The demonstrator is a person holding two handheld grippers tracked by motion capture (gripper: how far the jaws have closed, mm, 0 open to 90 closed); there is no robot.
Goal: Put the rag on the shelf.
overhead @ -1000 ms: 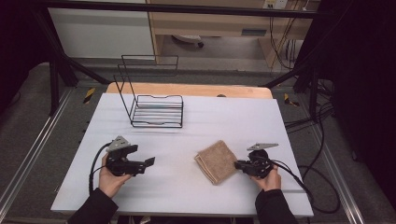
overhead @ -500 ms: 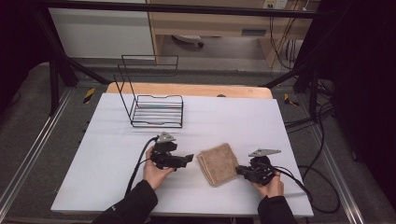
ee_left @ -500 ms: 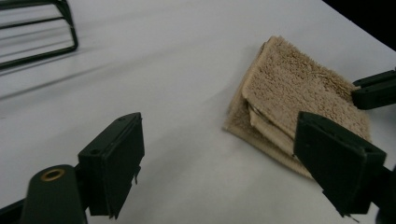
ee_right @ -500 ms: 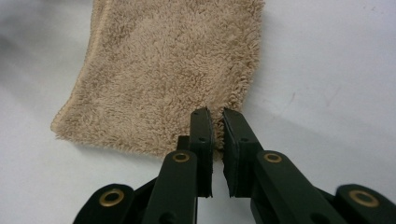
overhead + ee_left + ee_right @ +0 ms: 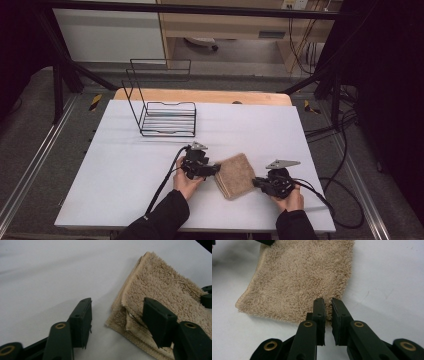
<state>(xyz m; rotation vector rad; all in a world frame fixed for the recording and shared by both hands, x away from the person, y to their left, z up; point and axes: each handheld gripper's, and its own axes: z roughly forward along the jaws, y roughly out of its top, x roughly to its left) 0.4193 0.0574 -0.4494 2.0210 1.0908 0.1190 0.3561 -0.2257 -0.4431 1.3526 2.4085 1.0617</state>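
A: While logging item one, a query. Folded tan towel (image 5: 234, 175): flat on the white tabletop (image 5: 125, 175), lower centre of the high view, between the two hands. Step in hand?

B: Entered as: securing the cloth at two opposite sides, judged a prelude to lifting or opening it out. Right tool (image 5: 327, 301): clenched almost fully, nipping the fringe of the towel's near edge, bottom centre of the right gripper view. Grip thin, by the look of it, no deeper than the pile.

A: Item two, left tool (image 5: 116, 302)?

B: Half released, jaws just now closing. One jaw over the bare tabletop at lower left of the left gripper view, the other above the stacked layers at lower right. Towel's corner between them, not yet pressed. No hold on that side so far.

A: Item three, for completeness?

B: Black wire rack (image 5: 167, 117), upper left of centre in the high view, well apart from the cloth, untouched.

A: Requirements for the next move?

B: Finish closing on the corner, low enough to catch every layer or just the top one, depending on the aim. Keep the right-hand pinch firm meanwhile. Risk noted: loose folds sliding apart, or the lower jaw pushing the towel along instead of going under it.
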